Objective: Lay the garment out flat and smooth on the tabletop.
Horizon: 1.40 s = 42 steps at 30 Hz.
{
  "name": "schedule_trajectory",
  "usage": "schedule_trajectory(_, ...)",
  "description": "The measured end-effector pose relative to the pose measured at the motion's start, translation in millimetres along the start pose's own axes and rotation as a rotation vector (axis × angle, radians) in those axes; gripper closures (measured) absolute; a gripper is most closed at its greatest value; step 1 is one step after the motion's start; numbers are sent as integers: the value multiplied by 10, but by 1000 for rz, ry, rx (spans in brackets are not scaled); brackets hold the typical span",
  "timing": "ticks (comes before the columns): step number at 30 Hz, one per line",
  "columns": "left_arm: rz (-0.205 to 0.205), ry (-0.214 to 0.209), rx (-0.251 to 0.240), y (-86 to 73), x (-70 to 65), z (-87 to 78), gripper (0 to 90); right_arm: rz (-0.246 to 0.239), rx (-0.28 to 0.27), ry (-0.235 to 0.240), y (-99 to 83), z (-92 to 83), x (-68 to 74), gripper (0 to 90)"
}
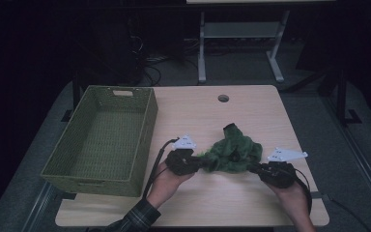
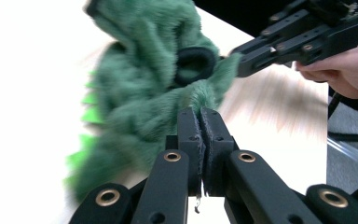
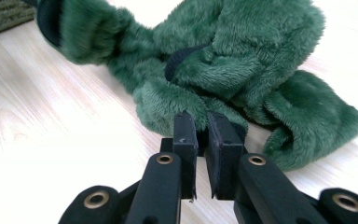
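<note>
Both hands low over table, forearms angled inward. Left gripper [image 1: 204,164] pinches green plush garment [image 1: 233,153] at its left edge; right gripper [image 1: 254,167] pinches its right edge.

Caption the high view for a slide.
Left gripper and right gripper pinch opposite edges of a green fleece garment on a wooden table, beside a green woven basket.
</note>
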<state>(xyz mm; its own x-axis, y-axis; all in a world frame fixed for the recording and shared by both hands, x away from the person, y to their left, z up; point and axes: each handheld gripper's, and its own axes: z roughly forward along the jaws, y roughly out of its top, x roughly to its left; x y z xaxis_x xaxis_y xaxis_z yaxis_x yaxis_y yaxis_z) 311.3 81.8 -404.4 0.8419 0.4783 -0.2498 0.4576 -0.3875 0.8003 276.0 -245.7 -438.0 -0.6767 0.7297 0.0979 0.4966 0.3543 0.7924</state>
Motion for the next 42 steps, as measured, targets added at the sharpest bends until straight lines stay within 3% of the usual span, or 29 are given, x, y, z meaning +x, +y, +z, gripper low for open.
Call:
schedule_trajectory(5, -40, 26, -20, -58, 109, -210, 882, 22, -23, -16, -2, -157, -96, 828)
schedule_trajectory(10, -68, 37, -11, -146, 139, -305, 884, 27, -28, -31, -40, -298, -187, 828)
schedule_trajectory(19, -85, 47, 88, -402, 65, -327, 886, 59, 25, -15, -228, -437, -211, 834)
schedule_trajectory(26, -97, 71, 189, -603, 119, -196, 885, 49, 123, 9, -379, -295, -101, 834)
schedule_trajectory(34, -55, 105, 272, -657, 149, -71, 871, 54, 153, 17, -414, -217, -84, 833)
schedule_trajectory(39, -49, 140, 272, -645, 147, -101, 794, 48, 153, 11, -431, -210, -88, 787)
schedule_trajectory(42, -63, 157, 221, -594, 141, -174, 715, 50, 132, -5, -426, -260, -104, 694)
